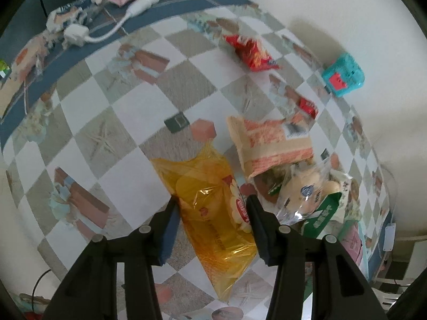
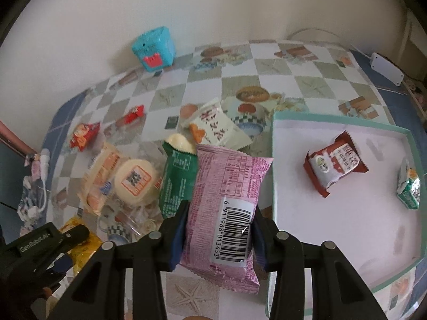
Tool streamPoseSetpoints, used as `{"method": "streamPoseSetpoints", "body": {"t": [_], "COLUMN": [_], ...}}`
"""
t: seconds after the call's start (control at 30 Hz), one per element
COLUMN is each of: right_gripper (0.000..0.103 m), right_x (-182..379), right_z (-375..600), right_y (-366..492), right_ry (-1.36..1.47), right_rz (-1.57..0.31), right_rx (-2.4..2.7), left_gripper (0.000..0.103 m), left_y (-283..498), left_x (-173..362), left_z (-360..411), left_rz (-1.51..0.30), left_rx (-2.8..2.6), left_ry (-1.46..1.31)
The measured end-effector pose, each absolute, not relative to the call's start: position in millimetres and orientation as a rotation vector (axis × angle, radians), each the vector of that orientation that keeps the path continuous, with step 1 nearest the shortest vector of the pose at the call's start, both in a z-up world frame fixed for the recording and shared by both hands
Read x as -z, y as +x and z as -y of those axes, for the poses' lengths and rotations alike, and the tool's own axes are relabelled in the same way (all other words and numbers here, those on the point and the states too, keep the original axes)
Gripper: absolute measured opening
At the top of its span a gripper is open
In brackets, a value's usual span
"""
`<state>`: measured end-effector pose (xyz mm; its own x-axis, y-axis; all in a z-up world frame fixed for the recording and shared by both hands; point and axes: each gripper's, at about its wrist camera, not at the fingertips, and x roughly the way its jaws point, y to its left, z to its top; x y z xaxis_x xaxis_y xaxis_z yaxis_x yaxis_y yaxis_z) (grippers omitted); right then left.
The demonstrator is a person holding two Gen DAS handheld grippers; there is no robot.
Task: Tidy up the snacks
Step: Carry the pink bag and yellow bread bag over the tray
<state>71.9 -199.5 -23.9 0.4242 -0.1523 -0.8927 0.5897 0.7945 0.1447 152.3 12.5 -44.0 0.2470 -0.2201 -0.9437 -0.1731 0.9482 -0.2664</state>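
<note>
Your right gripper [image 2: 218,236] clamps the pink packet [image 2: 226,200] ready for the box [image 2: 275,176], while your left gripper [image 1: 212,213] fingers straddle the yellow bag [image 1: 210,200], open.

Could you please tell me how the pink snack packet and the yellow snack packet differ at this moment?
The pink snack packet is opaque, with a barcode facing the camera; the yellow snack packet is translucent. The right gripper has its jaws shut on the pink snack packet, while the yellow snack packet lies on the table between the open jaws of the left gripper. Both are sealed snack packets outside the box.
</note>
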Motion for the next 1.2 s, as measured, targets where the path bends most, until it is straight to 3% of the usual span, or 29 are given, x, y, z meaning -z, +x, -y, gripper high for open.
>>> {"method": "streamPoseSetpoints", "body": {"t": [0.57, 1.2], "right_gripper": [0.045, 0.045], "right_x": [9, -13], "right_z": [257, 342], "right_y": [23, -80], "right_ry": [0.598, 0.759], "right_rz": [-0.989, -0.875], "right_rx": [0.656, 0.969], "left_gripper": [0.051, 0.051], "left_y": [141, 86], "left_x": [5, -20], "left_z": [-7, 107], "left_rz": [-1.218, -1.222], "left_rx": [0.073, 0.446], "left_ry": [-0.334, -0.173]}}
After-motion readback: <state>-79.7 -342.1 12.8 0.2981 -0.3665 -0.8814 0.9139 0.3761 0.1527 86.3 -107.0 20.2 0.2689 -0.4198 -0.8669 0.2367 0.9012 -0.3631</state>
